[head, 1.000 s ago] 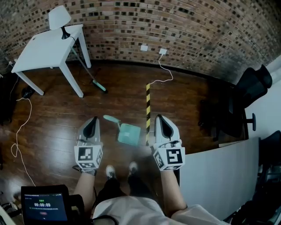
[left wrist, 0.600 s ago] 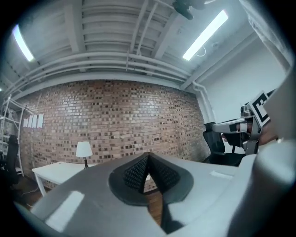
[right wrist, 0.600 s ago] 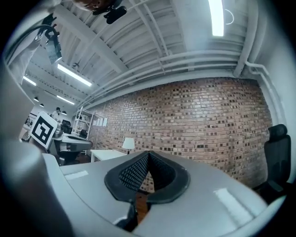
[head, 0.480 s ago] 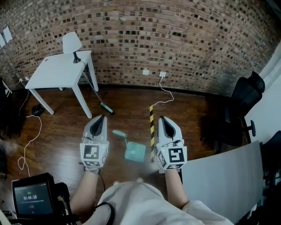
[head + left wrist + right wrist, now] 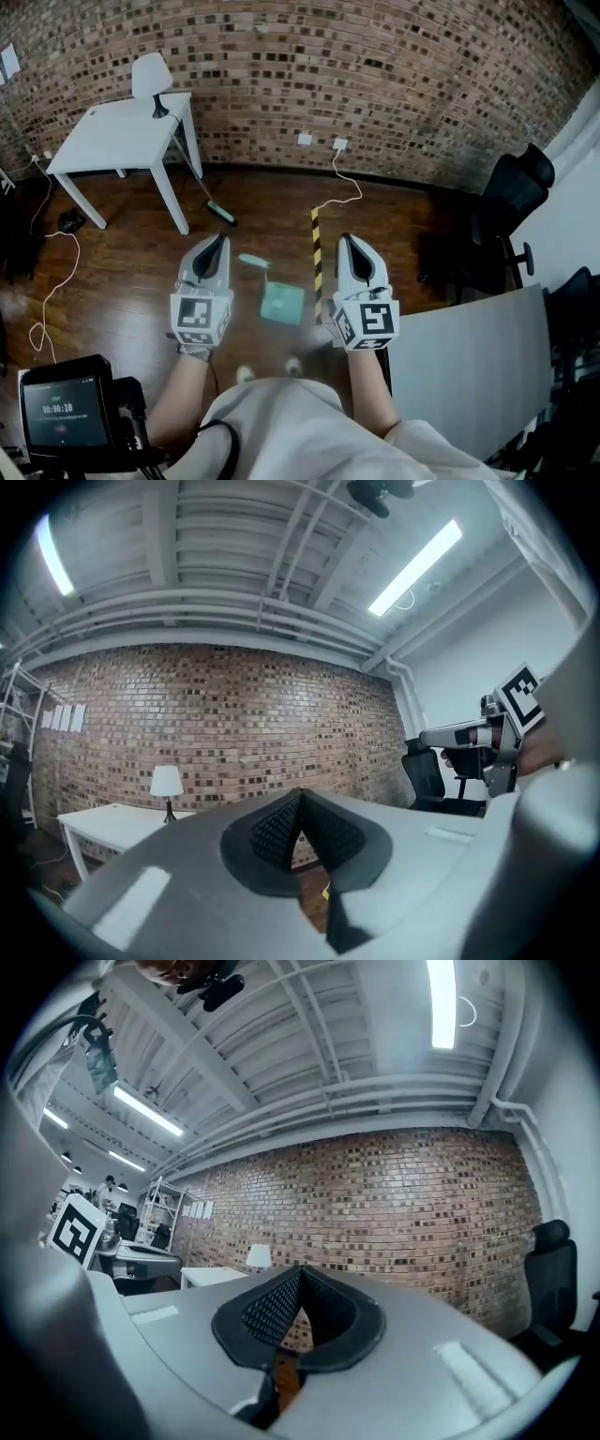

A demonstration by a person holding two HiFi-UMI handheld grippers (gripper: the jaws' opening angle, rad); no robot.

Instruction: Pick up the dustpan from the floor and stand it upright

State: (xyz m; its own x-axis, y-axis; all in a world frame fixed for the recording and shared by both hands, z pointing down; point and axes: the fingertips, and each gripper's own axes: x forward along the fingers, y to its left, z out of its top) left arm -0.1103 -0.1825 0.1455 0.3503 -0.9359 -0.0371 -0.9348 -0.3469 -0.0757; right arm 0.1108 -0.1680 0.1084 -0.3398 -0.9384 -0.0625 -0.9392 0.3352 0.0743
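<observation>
floor (image 5: pixel 122 272) holds dustpan (image 5: pixel 281 302), untouched, between left gripper (image 5: pixel 217 244) and right gripper (image 5: pixel 348 244).

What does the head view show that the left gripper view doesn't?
Head view only: the teal dustpan lying on the floor, seen between the two grippers, a broom by the table, striped floor tape, and a timer screen.
Left gripper view only: the ceiling light strips, and the left gripper shut with nothing between its jaws.
Both: brick wall, white table, lamp, black chair, right gripper.
</observation>
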